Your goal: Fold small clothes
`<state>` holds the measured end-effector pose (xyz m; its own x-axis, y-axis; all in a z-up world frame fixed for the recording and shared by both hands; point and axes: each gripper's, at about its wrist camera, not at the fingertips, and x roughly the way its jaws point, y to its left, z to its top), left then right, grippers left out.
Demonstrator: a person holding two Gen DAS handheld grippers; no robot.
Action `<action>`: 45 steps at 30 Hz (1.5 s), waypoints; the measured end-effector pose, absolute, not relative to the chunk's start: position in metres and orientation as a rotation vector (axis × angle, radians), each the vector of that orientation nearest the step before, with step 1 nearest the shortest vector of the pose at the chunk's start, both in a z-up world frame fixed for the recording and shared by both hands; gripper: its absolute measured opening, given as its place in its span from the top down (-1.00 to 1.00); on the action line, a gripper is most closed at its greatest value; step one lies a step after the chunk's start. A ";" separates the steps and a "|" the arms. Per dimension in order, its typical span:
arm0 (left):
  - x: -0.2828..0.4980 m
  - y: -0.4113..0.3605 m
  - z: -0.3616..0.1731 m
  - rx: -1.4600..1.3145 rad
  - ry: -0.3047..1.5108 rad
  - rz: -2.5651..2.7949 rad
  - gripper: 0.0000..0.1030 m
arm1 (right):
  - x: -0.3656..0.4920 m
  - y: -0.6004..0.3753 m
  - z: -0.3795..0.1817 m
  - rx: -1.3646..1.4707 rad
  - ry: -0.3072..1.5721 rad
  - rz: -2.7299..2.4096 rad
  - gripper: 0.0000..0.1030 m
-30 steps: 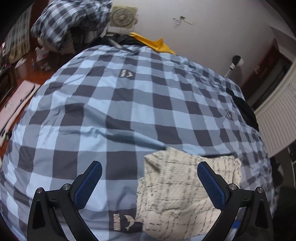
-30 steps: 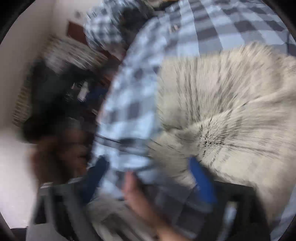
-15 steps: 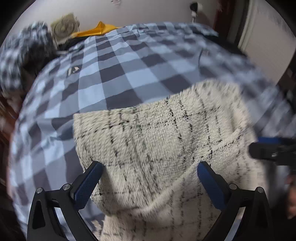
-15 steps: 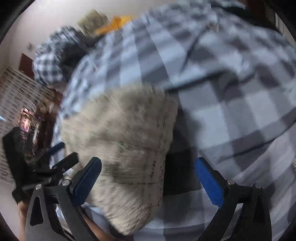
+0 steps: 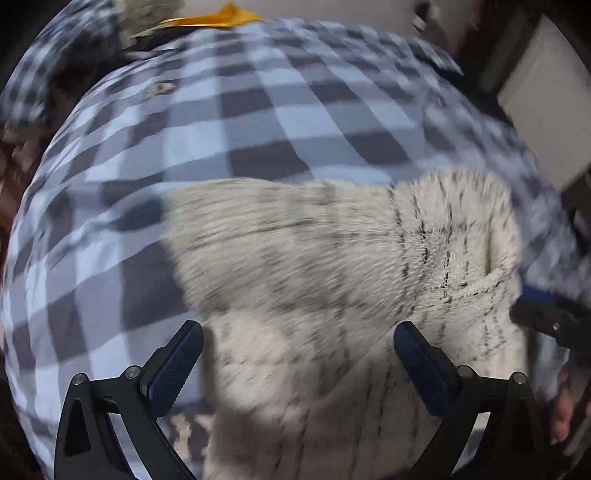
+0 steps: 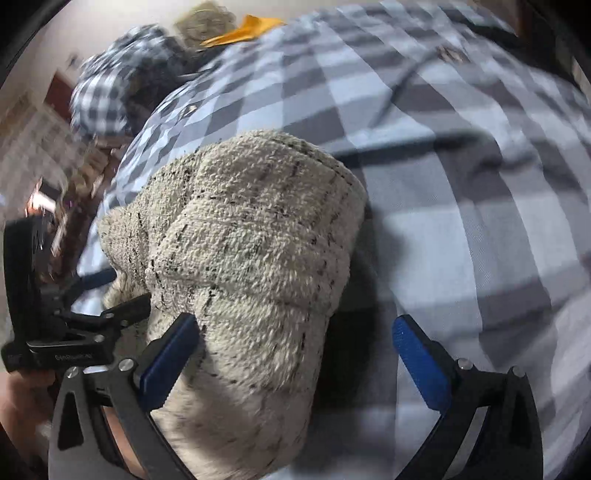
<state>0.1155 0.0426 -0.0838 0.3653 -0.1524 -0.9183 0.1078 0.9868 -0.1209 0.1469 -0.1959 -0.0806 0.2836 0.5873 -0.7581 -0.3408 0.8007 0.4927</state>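
A cream fuzzy garment [image 5: 332,266] with thin black lines lies bunched on a blue and grey checked bedspread [image 5: 229,122]. In the left wrist view it fills the lower middle, and my left gripper [image 5: 299,363] stands open over its near edge. My right gripper [image 5: 546,321] shows at the right edge of that view, beside the garment. In the right wrist view the garment [image 6: 251,240] rises as a mound. My right gripper [image 6: 295,363] is open, with the mound's near end between its fingers. My left gripper [image 6: 74,325] touches the garment's left edge.
A yellow cloth [image 5: 218,20] and a plaid bundle [image 6: 107,92] lie at the bed's far end. Dark furniture and a pale panel [image 5: 543,92] stand to the right of the bed. A hand [image 5: 563,410] holds the right gripper.
Both grippers have closed in on the garment, which now fills much more of each view. The garment has gone from lying fairly flat to a bunched mound.
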 end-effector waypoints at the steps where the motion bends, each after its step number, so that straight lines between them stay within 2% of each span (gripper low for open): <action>1: 0.110 0.050 -0.075 -0.055 1.173 -0.150 -1.00 | 0.141 -0.206 -0.074 0.293 1.099 0.639 -0.98; 5: 0.087 0.069 -0.050 -0.019 1.123 -0.091 -1.00 | 0.126 -0.227 -0.061 0.332 1.076 0.693 -0.98; 9: 0.078 0.076 -0.056 -0.021 1.166 -0.115 -1.00 | 0.120 -0.230 -0.065 0.272 1.121 0.588 -0.98; 13: 0.090 0.082 -0.085 -0.055 1.297 -0.126 -1.00 | 0.126 -0.222 -0.079 0.282 1.160 0.628 -0.98; 19: 0.101 0.111 -0.138 -0.441 1.482 -0.143 -1.00 | 0.147 -0.196 -0.116 0.399 1.322 0.760 -0.98; 22: 0.108 0.102 -0.164 -0.434 1.550 -0.153 -1.00 | 0.155 -0.191 -0.130 0.473 1.357 0.820 -0.98; 27: 0.117 0.084 -0.167 -0.364 1.518 -0.184 -1.00 | 0.167 -0.187 -0.156 0.642 1.456 0.927 -0.98; 29: 0.115 0.083 -0.171 -0.418 1.528 -0.231 -0.76 | 0.171 -0.183 -0.166 0.695 1.489 0.960 -0.98; 30: 0.114 0.084 -0.173 -0.448 1.536 -0.245 -0.70 | 0.172 -0.183 -0.167 0.699 1.490 0.969 -0.98; 32: 0.113 0.089 -0.175 -0.499 1.544 -0.277 -0.44 | 0.173 -0.180 -0.167 0.683 1.472 0.991 -0.98; 34: 0.112 0.091 -0.174 -0.516 1.541 -0.291 -0.26 | 0.170 -0.181 -0.162 0.649 1.432 0.993 -0.97; 36: 0.112 0.090 -0.168 -0.504 1.530 -0.292 -0.04 | 0.165 -0.183 -0.151 0.604 1.373 0.995 -0.76; 38: 0.110 0.091 -0.159 -0.476 1.506 -0.289 0.23 | 0.159 -0.185 -0.138 0.556 1.319 0.985 -0.45; 41: 0.104 0.091 -0.137 -0.442 1.442 -0.288 0.36 | 0.147 -0.182 -0.116 0.464 1.238 0.973 -0.26; 45: 0.103 0.090 -0.092 -0.436 1.316 -0.324 0.41 | 0.139 -0.185 -0.077 0.440 1.132 0.988 -0.22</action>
